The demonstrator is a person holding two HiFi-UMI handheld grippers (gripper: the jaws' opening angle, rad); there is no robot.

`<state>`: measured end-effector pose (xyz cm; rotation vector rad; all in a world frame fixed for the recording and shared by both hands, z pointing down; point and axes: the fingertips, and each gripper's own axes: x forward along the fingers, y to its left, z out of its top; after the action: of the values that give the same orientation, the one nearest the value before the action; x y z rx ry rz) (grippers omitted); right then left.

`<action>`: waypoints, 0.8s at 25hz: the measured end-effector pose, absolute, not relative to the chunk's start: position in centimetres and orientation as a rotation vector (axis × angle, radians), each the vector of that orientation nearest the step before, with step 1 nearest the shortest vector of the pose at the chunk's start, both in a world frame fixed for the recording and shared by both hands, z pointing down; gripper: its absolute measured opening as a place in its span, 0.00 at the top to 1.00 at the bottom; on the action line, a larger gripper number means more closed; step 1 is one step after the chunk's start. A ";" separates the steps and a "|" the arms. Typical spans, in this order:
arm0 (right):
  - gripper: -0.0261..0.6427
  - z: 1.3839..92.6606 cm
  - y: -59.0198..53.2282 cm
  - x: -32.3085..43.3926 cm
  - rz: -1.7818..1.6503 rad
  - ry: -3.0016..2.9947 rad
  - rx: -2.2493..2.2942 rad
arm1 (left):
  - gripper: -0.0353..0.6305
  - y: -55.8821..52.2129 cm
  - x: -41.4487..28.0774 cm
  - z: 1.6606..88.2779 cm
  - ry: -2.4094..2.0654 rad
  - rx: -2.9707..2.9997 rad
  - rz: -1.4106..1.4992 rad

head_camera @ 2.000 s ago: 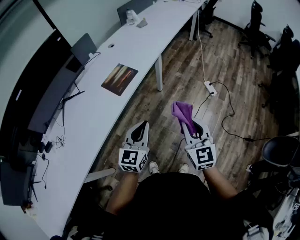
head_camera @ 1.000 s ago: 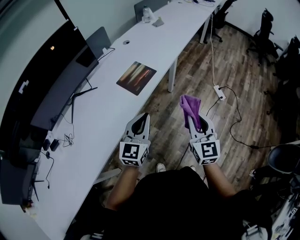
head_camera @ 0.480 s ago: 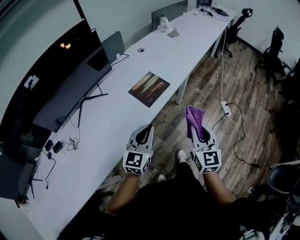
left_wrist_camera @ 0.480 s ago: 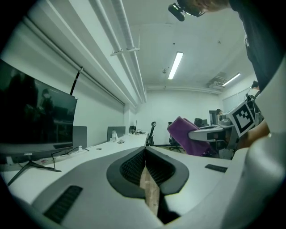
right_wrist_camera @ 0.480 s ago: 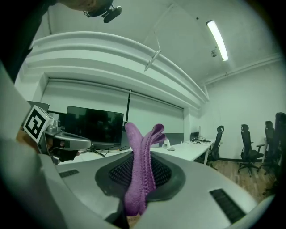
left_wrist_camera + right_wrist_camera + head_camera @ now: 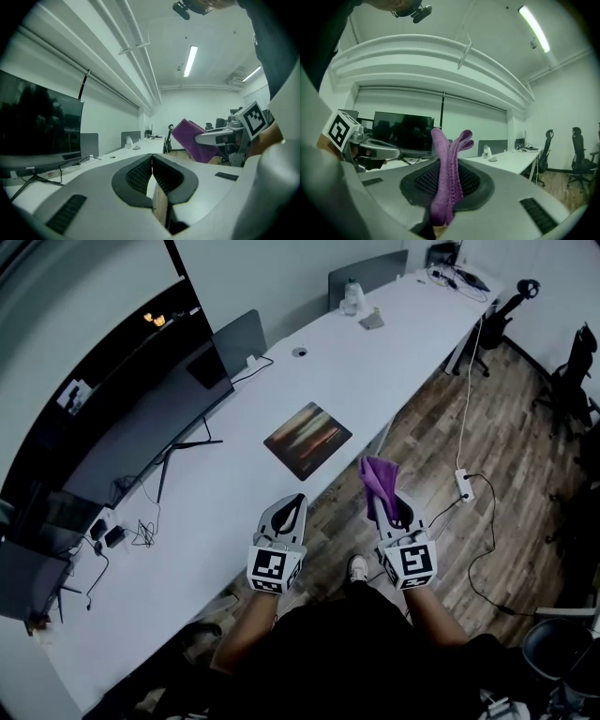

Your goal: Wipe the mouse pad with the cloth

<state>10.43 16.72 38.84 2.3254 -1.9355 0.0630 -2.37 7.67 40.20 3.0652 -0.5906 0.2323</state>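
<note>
A long white desk (image 6: 375, 362) runs along the pale wall (image 6: 262, 268). A wide dark monitor (image 6: 141, 432) and grey divider panels (image 6: 236, 338) stand along its wall-side edge, and a clear bottle (image 6: 351, 296) stands toward its far end. Beside the desk's open edge lies a brown wood-plank floor (image 6: 431, 437), where a white power strip (image 6: 462, 486) rests with trailing cables, and black office chairs (image 6: 574, 381) stand well apart from the desk. Long fluorescent tubes (image 6: 191, 61) glow on the white ceiling (image 6: 211, 28).

Mouse pad (image 6: 307, 439) lies on the desk (image 6: 225, 512) before the monitor (image 6: 141, 437) (cloth (image 6: 378, 482) apart, past the edge).
</note>
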 end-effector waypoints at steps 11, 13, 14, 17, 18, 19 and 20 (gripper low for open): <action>0.86 39.6 11.2 16.2 0.088 -2.117 2.175 | 0.91 4.1 2.6 40.7 -0.806 3.010 0.296; 0.86 39.7 10.5 17.0 0.100 -2.150 2.154 | 0.91 3.6 3.4 40.9 -0.849 3.028 0.324; 0.86 39.9 10.1 17.3 0.108 -2.166 2.141 | 0.91 3.4 3.9 40.9 -0.865 3.031 0.327; 0.86 40.8 9.3 17.7 0.148 -2.206 2.081 | 0.91 3.0 4.9 40.7 -0.909 3.007 0.311; 0.86 41.1 9.1 17.8 0.155 -2.218 2.059 | 0.91 2.9 5.1 40.7 -0.924 2.996 0.310; 0.86 41.1 8.7 18.0 0.151 -2.231 2.042 | 0.91 2.7 5.3 40.9 -0.938 2.984 0.313; 0.86 41.1 8.2 18.0 0.144 -2.244 2.027 | 0.91 2.5 5.3 41.2 -0.951 2.972 0.321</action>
<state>18.04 8.21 41.10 2.0274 -2.2438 0.1437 5.29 2.45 41.24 2.9716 -0.9513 0.3210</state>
